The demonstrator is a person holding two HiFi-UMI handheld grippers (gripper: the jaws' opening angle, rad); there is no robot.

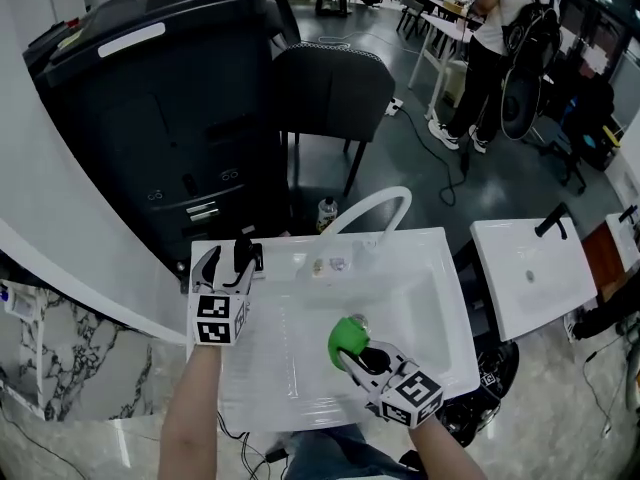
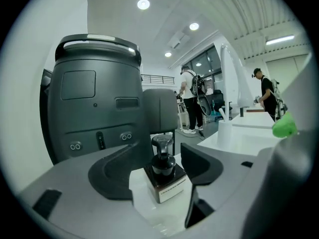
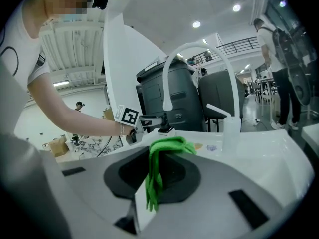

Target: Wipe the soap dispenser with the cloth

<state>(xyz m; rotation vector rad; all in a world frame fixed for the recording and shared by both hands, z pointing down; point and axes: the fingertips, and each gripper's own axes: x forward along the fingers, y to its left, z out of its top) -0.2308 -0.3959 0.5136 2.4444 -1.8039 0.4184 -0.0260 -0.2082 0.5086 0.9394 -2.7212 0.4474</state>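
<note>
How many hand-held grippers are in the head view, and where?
2. The left hand-held gripper is at the sink, back left, jaws apart around the soap dispenser. The right hand-held gripper is over the basin, clamping the green cloth.

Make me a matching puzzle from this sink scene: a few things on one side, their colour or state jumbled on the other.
1 left gripper
2 right gripper
3 soap dispenser
4 faucet

A white, arched
B shut on the green cloth
C jaws open
D dark, standing on the sink

Pairs: 1-C, 2-B, 3-D, 4-A.
</note>
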